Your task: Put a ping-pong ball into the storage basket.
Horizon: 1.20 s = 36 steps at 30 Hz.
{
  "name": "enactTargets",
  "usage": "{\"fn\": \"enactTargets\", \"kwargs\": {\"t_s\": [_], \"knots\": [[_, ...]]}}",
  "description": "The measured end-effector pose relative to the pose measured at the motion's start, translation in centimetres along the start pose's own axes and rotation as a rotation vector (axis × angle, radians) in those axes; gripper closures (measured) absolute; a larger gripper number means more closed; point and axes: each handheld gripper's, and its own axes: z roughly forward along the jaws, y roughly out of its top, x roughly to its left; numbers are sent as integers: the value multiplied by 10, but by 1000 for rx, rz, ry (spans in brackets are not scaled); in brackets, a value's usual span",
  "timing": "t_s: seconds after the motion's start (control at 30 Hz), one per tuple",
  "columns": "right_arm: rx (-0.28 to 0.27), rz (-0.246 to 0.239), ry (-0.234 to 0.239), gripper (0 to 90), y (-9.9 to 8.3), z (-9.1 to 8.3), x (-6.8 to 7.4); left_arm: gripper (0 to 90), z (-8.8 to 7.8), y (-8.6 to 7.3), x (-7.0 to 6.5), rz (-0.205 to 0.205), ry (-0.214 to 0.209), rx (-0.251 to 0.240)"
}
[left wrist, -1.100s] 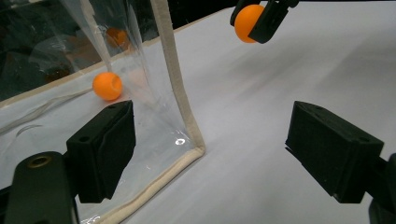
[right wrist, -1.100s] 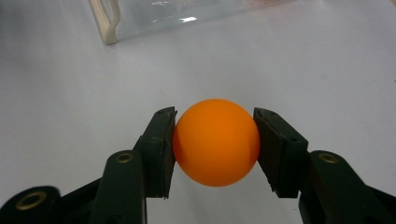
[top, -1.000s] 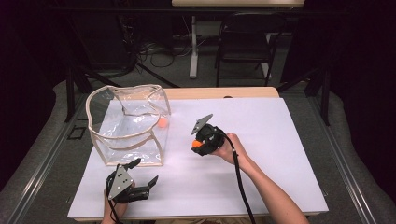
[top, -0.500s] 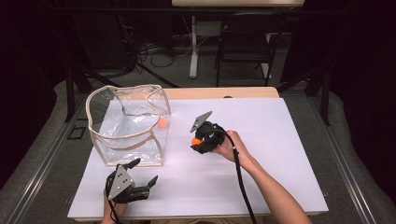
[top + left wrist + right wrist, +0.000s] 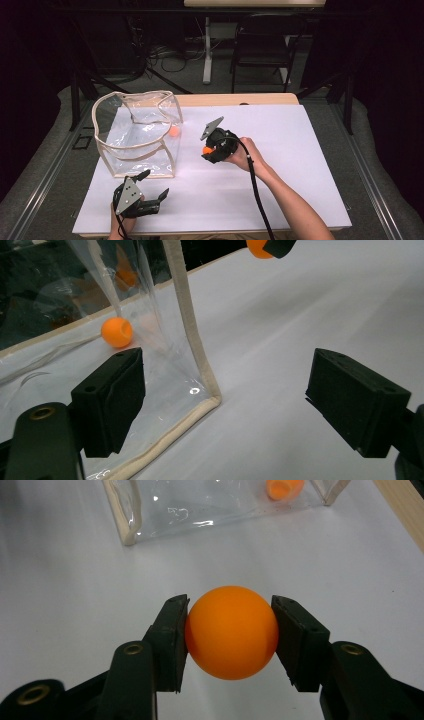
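Note:
An orange ball [image 5: 231,631] is pinched between the pads of my right gripper [image 5: 208,150], held just above the white table sheet [image 5: 280,150] to the right of a clear plastic bag [image 5: 135,135] with cream trim. A second orange ball [image 5: 173,131] lies inside the bag near its right wall, also seen as the ball in the bag [image 5: 116,332]. My left gripper [image 5: 156,186] rests near the table's front edge, below the bag, jaws wide apart with nothing between them. The bag's front corner [image 5: 210,395] stands right ahead of it.
The sheet covers a wooden table whose bare edge [image 5: 235,99] shows at the back. A chair [image 5: 262,50] and a stand with cables are on the floor beyond. Bare sheet stretches to the right of my right hand.
The right gripper with the ball has shifted slightly left toward the bag. The left gripper has stayed put.

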Motion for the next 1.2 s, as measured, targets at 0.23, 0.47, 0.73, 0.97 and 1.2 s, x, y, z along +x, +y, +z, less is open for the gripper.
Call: {"fn": "enactTargets", "kwargs": {"t_s": [0.23, 0.47, 0.73, 0.97, 1.2], "knots": [[1, 1, 1, 510, 4, -5, -1, 158, 0, 0, -1, 1, -2, -1], [-5, -1, -4, 510, 5, -8, -3, 158, 0, 0, 0, 3, -1, 0], [-18, 2, -12, 510, 8, -16, -6, 158, 0, 0, 0, 3, -2, 1], [-30, -1, -18, 510, 13, -23, -7, 158, 0, 0, 0, 2, -3, 3], [-38, -15, -26, 510, 17, -27, -8, 158, 0, 0, 0, 2, 0, 1]]}}
